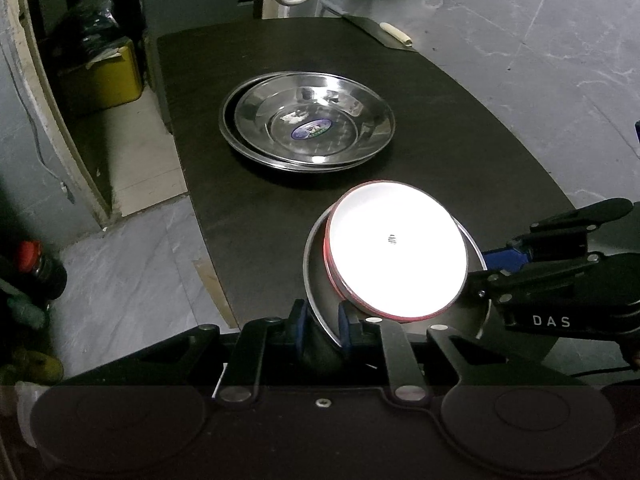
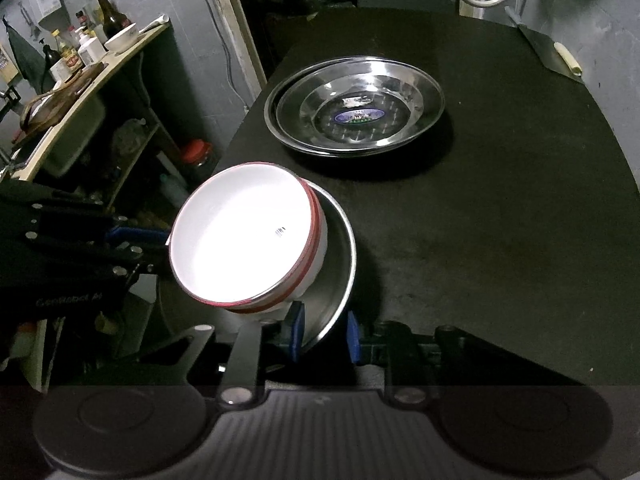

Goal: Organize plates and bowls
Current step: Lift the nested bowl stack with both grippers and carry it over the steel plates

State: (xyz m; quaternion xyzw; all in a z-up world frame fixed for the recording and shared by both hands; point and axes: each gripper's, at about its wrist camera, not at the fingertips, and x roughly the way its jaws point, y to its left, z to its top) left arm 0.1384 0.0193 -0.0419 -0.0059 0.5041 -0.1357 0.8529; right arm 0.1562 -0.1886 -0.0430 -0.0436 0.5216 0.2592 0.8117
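Note:
A steel bowl (image 1: 316, 268) (image 2: 340, 256) holds stacked white bowls with red rims (image 1: 396, 248) (image 2: 244, 240), and the whole stack is tilted. My left gripper (image 1: 325, 326) is shut on the steel bowl's near rim, one blue pad on either side of it. My right gripper (image 2: 324, 334) is shut on the opposite rim of the same bowl; in the left wrist view it (image 1: 508, 258) comes in from the right. Seen from the right wrist, the left gripper (image 2: 136, 236) reaches in from the left. Nested steel plates (image 1: 308, 124) (image 2: 356, 108) lie farther back on the black table (image 1: 460, 140) (image 2: 500, 220).
A cleaver with a pale handle (image 1: 384, 32) (image 2: 556, 56) lies at the table's far right corner. Left of the table stand a yellow box (image 1: 108, 76), a red-lidded jar (image 1: 30, 256) (image 2: 196, 152) and a shelf with bottles (image 2: 80, 48). Grey tiled floor surrounds the table.

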